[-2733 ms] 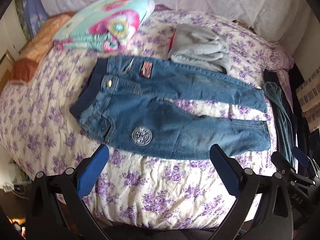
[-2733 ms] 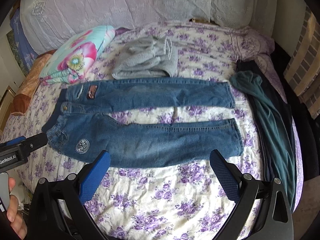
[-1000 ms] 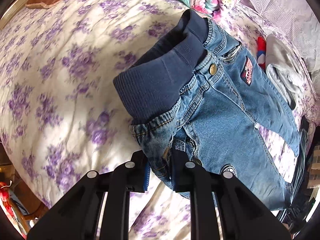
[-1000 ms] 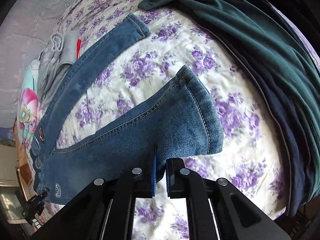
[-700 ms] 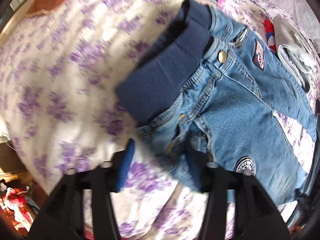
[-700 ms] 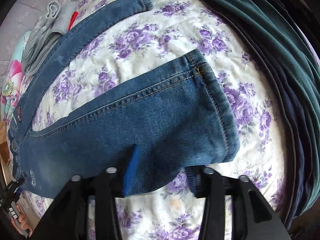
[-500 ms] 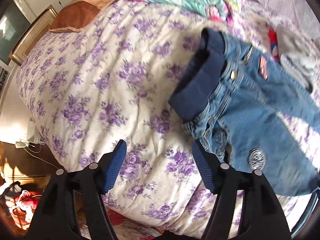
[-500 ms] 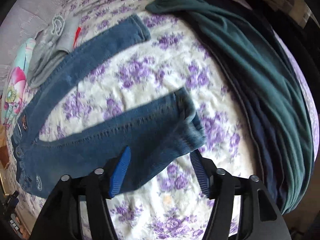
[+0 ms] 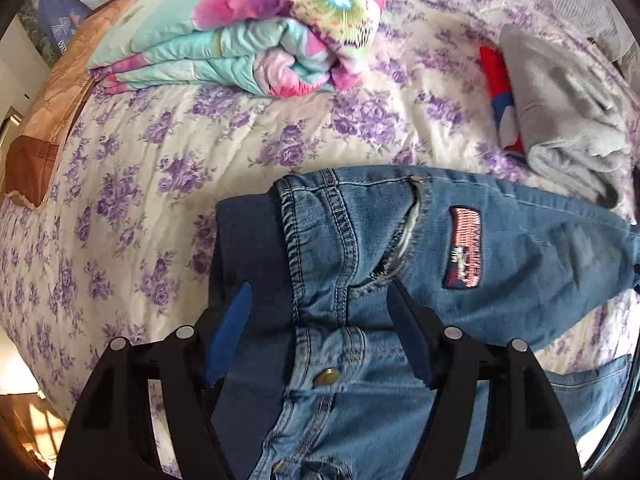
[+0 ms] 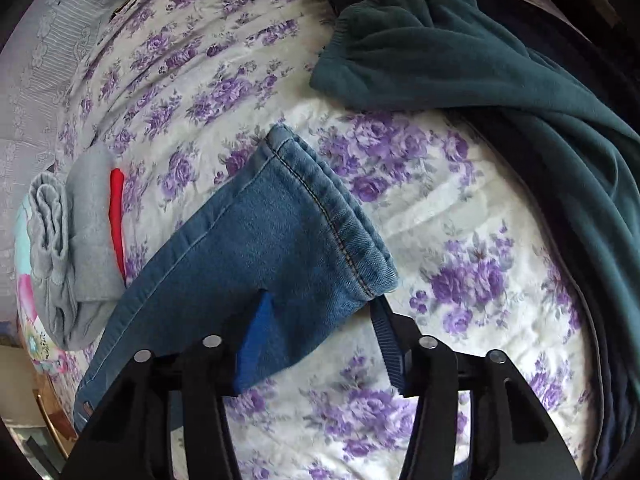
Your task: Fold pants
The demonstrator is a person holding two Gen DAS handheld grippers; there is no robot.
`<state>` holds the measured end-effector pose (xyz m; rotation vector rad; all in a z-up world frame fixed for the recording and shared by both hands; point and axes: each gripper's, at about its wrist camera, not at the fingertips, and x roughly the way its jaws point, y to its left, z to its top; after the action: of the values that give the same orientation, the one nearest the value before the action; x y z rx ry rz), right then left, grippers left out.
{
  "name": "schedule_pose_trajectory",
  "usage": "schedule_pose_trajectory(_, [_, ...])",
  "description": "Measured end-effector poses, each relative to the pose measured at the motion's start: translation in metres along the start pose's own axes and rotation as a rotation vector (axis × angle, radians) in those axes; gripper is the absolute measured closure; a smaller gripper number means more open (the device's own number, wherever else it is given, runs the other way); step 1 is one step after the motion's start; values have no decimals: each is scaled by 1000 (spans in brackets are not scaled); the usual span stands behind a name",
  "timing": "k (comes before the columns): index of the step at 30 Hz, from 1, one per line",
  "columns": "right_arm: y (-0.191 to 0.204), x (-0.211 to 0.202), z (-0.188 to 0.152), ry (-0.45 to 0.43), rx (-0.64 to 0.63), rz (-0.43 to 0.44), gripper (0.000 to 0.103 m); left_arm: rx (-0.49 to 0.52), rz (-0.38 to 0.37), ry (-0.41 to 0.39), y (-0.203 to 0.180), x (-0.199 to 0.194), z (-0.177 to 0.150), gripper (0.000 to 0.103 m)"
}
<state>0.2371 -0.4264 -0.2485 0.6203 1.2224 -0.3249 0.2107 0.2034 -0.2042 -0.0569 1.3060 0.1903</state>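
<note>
Although both grippers stood over the jeans (image 9: 360, 248), no fold was yet complete. The jeans lay flat on the floral bedspread (image 9: 132, 184), and the waistband (image 9: 248, 264) and buttoned fly faced the left wrist view. The far leg ran out toward the right of that view. The leg hem (image 10: 332, 216) in the right wrist view lay flat as one leg, with no second leg stacked on it. The lengthwise fold, leg onto leg, was judged still to do, and the crosswise folds after it.

The left gripper (image 9: 320, 336) had its jaws apart, straddling the waistband at the fly without pressing on it. The right gripper (image 10: 320, 336) had just been closing its jaws, yet a clear gap remained. The lower corner of the leg hem lay between the jaws, not pinched as far as could be seen.

Near the jeans lay a folded grey garment (image 9: 560, 112) and a rolled flowered quilt (image 9: 256, 28). A dark green garment (image 10: 480, 64) lay beyond the hem.
</note>
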Motion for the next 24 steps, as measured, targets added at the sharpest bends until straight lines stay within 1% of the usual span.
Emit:
schedule_pose_trajectory(1, [1, 2, 1, -2, -7, 14, 91, 7, 26, 27, -2, 13, 3, 37])
schedule_pose_trajectory(3, [4, -2, -2, -17, -23, 2, 94, 12, 55, 54, -3, 27, 2, 39])
schedule_pose_trajectory(5, [5, -17, -10, -32, -52, -31, 95, 19, 60, 40, -4, 24, -2, 39])
schedule_pose_trajectory(7, [-3, -29, -18, -33, -34, -35, 95, 24, 56, 34, -5, 21, -6, 39])
schedule_pose_trajectory(9, [-10, -21, -22, -17, -22, -52, 93, 23, 58, 38, -7, 25, -8, 39])
schedule_pose_trajectory(10, [-12, -9, -24, 1, -30, -65, 91, 26, 66, 42, -8, 27, -6, 38])
schedule_pose_trajectory(11, [-12, 6, -25, 16, -50, -84, 85, 34, 75, 48, -10, 31, -5, 35])
schedule_pose_trajectory(12, [-12, 9, -28, -13, -71, -80, 82, 56, 87, 55, -14, 35, -4, 30])
schedule_pose_trajectory(13, [-8, 6, -29, -42, -96, -91, 80, 76, 106, 62, -16, 39, 0, 29])
schedule_pose_trajectory(14, [-3, 5, -29, -25, -127, -114, 76, 93, 123, 68, -19, 39, 0, 28])
schedule_pose_trajectory(15, [2, 2, -30, -8, -152, -135, 65, 111, 125, 79, -21, 35, 0, 29])
schedule_pose_trajectory(16, [3, -5, -32, 3, -167, -144, 59, 125, 114, 90, -21, 29, 1, 29])
schedule_pose_trajectory(17, [2, -17, -35, 3, -172, -135, 57, 131, 95, 89, -19, 19, 0, 29])
schedule_pose_trajectory(19, [-2, -48, -44, -19, -173, -88, 56, 142, 71, 46, -7, -10, 3, 29])
schedule_pose_trajectory(20, [-4, -64, -51, -34, -183, -66, 52, 153, 71, 24, 0, -23, 4, 28])
schedule_pose_trajectory(21, [-4, -79, -58, -49, -198, -47, 46, 170, 67, 8, 7, -35, 6, 26])
schedule_pose_trajectory(23, [-6, -103, -72, -64, -235, -12, 42, 205, 69, -17, 19, -50, 13, 16])
schedule_pose_trajectory(24, [-5, -111, -80, -62, -254, -2, 42, 226, 62, -19, 26, -54, 21, 13])
